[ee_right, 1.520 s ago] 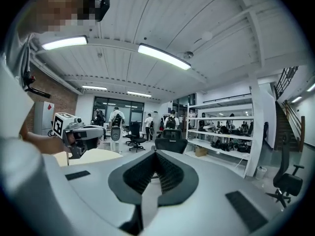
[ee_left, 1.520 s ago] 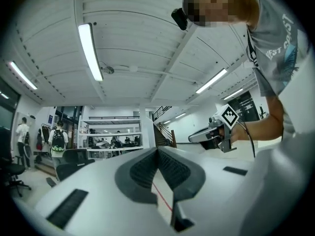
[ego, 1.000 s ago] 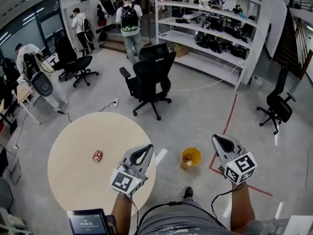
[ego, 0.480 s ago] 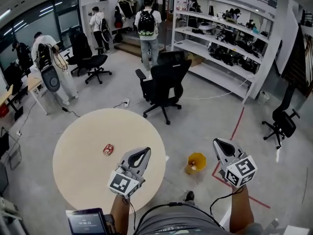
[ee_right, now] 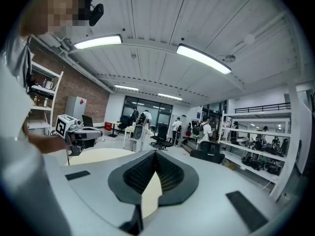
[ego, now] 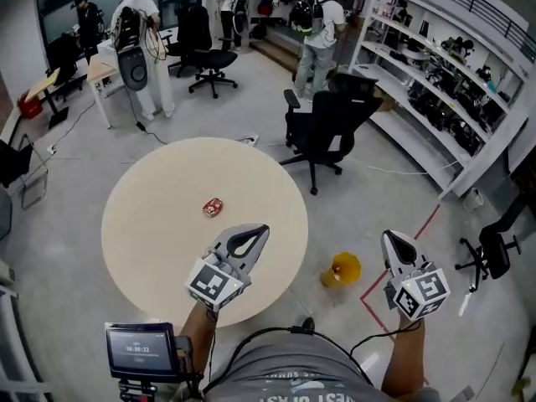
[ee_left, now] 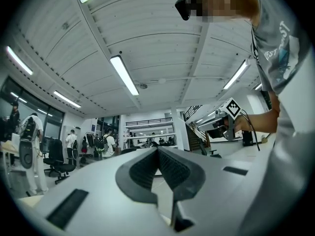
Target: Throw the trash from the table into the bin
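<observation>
One round beige table [ego: 151, 224] stands in the middle of the floor. On it lies one small red crumpled piece of trash [ego: 213, 207], a little left of the table's centre and alone on the top. It is too small to tell whether it is a can or a wrapper.

One yellow bin [ego: 343, 269] stands on the grey floor just right of the table's near right edge. Something pale shows inside it, but it cannot be made out.

There are two grippers. The left gripper [ego: 261, 229] hangs over the near right part of the table, well apart from the trash. Its jaws are pressed together with nothing between them. The right gripper [ego: 392, 237] hangs over the floor right of the bin, its jaws likewise pressed together and empty.

Three black office chairs [ego: 322, 128] show: one just beyond the table, one far back and one at the right edge. About four people stand at the far end, some partly hidden by gear.

One small dark-framed screen [ego: 141, 350] sits at the near left. The person's arms and body are cut off by the near edge.
</observation>
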Motion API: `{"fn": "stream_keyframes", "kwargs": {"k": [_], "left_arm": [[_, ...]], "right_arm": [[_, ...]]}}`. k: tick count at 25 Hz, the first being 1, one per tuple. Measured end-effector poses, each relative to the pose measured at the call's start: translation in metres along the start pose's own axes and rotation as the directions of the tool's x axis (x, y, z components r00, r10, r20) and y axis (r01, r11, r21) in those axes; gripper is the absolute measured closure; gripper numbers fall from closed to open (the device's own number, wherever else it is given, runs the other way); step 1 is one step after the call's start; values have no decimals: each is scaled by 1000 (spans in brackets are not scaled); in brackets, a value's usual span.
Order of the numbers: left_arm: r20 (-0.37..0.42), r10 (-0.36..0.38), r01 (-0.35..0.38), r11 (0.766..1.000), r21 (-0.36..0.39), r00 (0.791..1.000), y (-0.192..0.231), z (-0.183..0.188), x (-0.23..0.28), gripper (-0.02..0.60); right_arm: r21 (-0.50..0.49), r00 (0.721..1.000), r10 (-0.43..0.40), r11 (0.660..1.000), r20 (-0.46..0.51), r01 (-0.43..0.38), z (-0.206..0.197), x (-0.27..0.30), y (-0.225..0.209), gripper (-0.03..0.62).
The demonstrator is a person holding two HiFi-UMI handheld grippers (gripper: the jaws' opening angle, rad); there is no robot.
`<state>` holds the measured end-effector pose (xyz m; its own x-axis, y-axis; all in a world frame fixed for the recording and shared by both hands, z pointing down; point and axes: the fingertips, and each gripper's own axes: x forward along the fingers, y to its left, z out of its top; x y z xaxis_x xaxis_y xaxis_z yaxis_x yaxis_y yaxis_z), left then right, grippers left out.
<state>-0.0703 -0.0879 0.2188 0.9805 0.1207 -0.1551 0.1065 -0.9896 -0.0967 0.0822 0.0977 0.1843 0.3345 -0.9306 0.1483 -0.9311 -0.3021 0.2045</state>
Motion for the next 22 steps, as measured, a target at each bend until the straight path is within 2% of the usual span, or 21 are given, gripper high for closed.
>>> {"fn": "stream_keyframes", "kwargs": {"k": [6, 11, 15, 17, 19, 22], "left_arm": [[-3, 99, -99, 995, -17, 995, 18, -3, -34, 543], [-21, 150, -150, 989, -9, 988, 27, 6, -61, 543], [-8, 208, -208, 978, -16, 978, 44, 8, -94, 543], [-33, 240, -241, 970, -31, 970, 53, 7, -111, 543], [-55, 280, -282, 958, -45, 959, 68, -3, -115, 543], [-74, 334, -337, 941, -32, 940, 108, -33, -93, 543]], "right_arm": [[-50, 993, 120, 992, -13, -120, 11, 41, 30, 583], [-94, 976, 219, 971, -11, -219, 33, 71, 65, 583], [-172, 936, 345, 920, -67, -352, 37, 99, 120, 582], [-201, 911, 401, 889, -95, -412, 38, 113, 147, 582], [-208, 884, 452, 859, -117, -467, 29, 141, 157, 582], [-197, 838, 530, 814, -133, -546, 5, 214, 151, 567]]}}
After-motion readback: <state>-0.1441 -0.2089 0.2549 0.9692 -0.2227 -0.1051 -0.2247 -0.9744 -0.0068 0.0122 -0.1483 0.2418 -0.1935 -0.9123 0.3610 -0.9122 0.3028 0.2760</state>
